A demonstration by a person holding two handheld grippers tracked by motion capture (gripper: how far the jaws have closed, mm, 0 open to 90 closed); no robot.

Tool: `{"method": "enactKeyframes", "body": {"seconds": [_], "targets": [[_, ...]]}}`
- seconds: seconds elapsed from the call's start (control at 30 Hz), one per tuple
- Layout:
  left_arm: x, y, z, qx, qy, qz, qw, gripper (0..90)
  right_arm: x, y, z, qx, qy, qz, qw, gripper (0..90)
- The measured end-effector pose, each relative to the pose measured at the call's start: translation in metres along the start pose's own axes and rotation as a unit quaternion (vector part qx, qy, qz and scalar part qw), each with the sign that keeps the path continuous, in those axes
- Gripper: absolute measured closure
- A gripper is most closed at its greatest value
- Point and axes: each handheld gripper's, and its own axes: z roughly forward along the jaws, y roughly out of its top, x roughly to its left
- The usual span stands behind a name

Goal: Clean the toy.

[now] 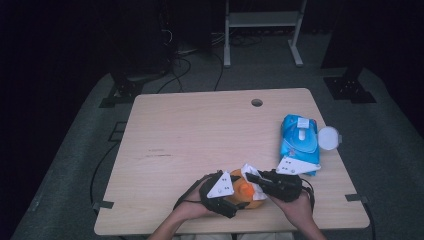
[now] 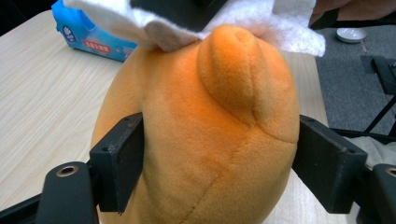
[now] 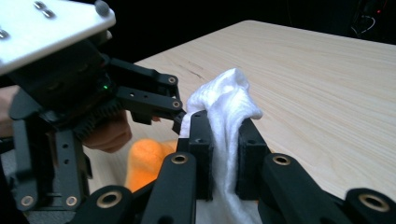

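The orange plush (image 2: 205, 135) sat between the left gripper's (image 1: 220, 192) jaws at the table's (image 1: 190, 130) near edge, both pads pressed into its sides. The right gripper (image 3: 224, 154), just beside it, was clamped on a white wipe (image 3: 226, 107) draped over the plush's top.

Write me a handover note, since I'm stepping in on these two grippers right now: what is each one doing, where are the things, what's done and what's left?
Left gripper: jaws flank the orange plush toy, pads against its sides; treat it as held at the table's near edge.
Right gripper: shut on a white wet wipe, held at the toy's top.
Blue wipe pack: right side of table, round lid flipped open.
Done: a wipe is out and in hand, toy is steadied.
Left: probably wipe the toy over, set it down, close the pack.
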Motion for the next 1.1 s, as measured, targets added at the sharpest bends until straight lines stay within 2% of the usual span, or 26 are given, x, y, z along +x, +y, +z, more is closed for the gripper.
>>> {"method": "enactKeyframes", "body": {"seconds": [0.2, 0.3, 0.37, 0.47, 0.53, 0.63, 0.67, 0.73, 0.87, 0.93, 1.0, 1.03, 1.1], "targets": [[0.003, 0.0, -0.003, 0.002, 0.003, -0.003, 1.0, 26.8, -0.031, -0.013, -0.009, 0.0, -0.042, 0.049, 0.9979, 79.2], [0.008, -0.003, -0.006, -0.004, -0.001, -0.015, 0.9999, 26.8, -0.037, -0.015, -0.012, 0.001, -0.045, 0.058, 0.9973, 79.2], [0.011, -0.004, -0.008, -0.007, -0.001, -0.02, 0.9998, 26.9, -0.036, -0.014, -0.012, 0.003, -0.047, 0.053, 0.9975, 79.2], [0.017, -0.007, -0.01, -0.014, -0.004, -0.039, 0.9991, 26.9, -0.041, -0.017, -0.012, -0.002, -0.039, 0.072, 0.9967, 79.1], [0.019, -0.009, -0.012, -0.018, -0.007, -0.05, 0.9986, 26.9, -0.048, -0.023, -0.013, -0.006, -0.037, 0.097, 0.9945, 79.2], [0.025, -0.012, -0.017, -0.024, -0.004, -0.07, 0.9972, 27.2, -0.055, -0.027, -0.016, -0.003, -0.048, 0.115, 0.9923, 79.2], [0.027, -0.013, -0.018, -0.028, -0.006, -0.081, 0.9963, 27.3, -0.055, -0.027, -0.018, -0.011, -0.041, 0.123, 0.9915, 79.2], [0.03, -0.015, -0.018, -0.032, -0.008, -0.092, 0.9952, 27.7, -0.05, -0.021, -0.02, -0.031, -0.026, 0.12, 0.9919, 79.0], [0.029, -0.015, -0.017, -0.03, -0.007, -0.089, 0.9956, 27.8, -0.041, -0.013, -0.021, -0.052, 0.003, 0.106, 0.993, 79.1], [0.029, -0.014, -0.017, -0.028, -0.007, -0.087, 0.9958, 27.7, -0.042, -0.015, -0.019, -0.049, 0.005, 0.106, 0.9932, 79.0], [0.03, -0.014, -0.018, -0.031, -0.005, -0.094, 0.9951, 27.8, -0.047, -0.021, -0.017, -0.043, 0.004, 0.119, 0.9919, 78.9], [0.03, -0.013, -0.018, -0.031, -0.005, -0.096, 0.9949, 28.0, -0.05, -0.025, -0.015, -0.038, -0.001, 0.13, 0.9908, 78.9], [0.03, -0.012, -0.019, -0.032, -0.003, -0.099, 0.9946, 28.6, -0.053, -0.026, -0.015, -0.031, -0.01, 0.131, 0.9908, 78.8]]}}
